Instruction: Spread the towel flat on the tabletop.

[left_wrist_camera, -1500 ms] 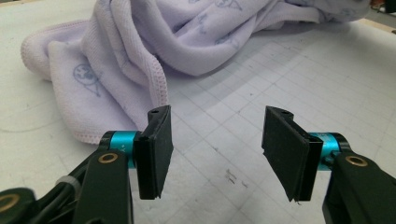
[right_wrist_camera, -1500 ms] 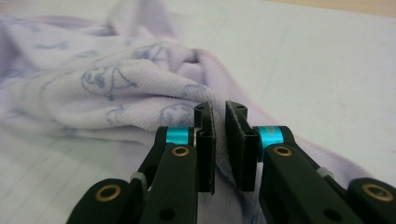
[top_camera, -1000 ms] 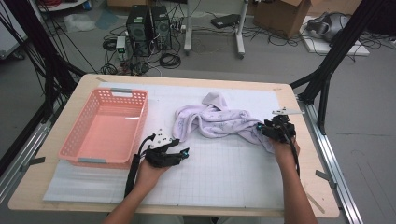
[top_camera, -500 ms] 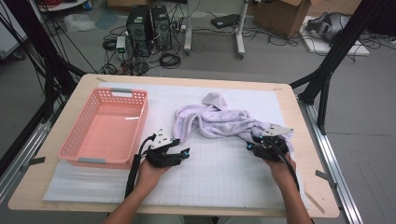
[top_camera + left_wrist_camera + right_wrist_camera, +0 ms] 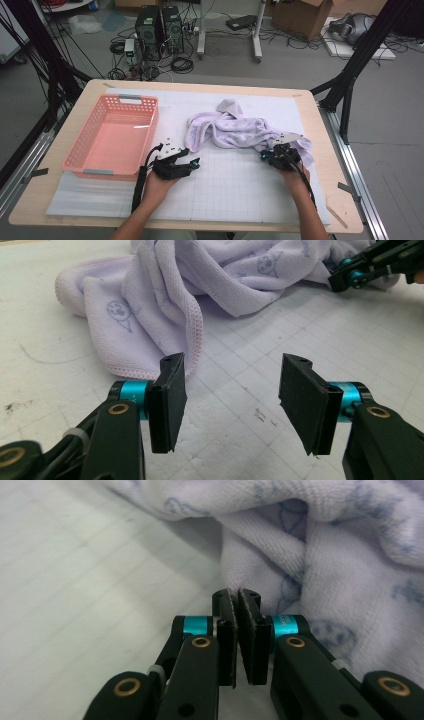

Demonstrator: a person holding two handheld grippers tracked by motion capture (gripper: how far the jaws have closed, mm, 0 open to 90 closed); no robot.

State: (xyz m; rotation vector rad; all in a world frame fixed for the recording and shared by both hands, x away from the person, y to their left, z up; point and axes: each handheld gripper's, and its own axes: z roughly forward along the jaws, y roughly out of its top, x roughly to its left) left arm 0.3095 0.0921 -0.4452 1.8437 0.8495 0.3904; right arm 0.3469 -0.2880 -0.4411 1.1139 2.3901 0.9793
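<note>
My right gripper (image 5: 239, 596) has just closed, pinching the edge of the lavender towel (image 5: 235, 129) crumpled mid-table, right of the pink basket (image 5: 80, 155). My left gripper (image 5: 230, 382) rests wide, empty.

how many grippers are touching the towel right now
1. The right gripper is shut on an edge of the lilac towel at its right end. The left gripper sits open on the mat, just short of the towel's left end.
</note>
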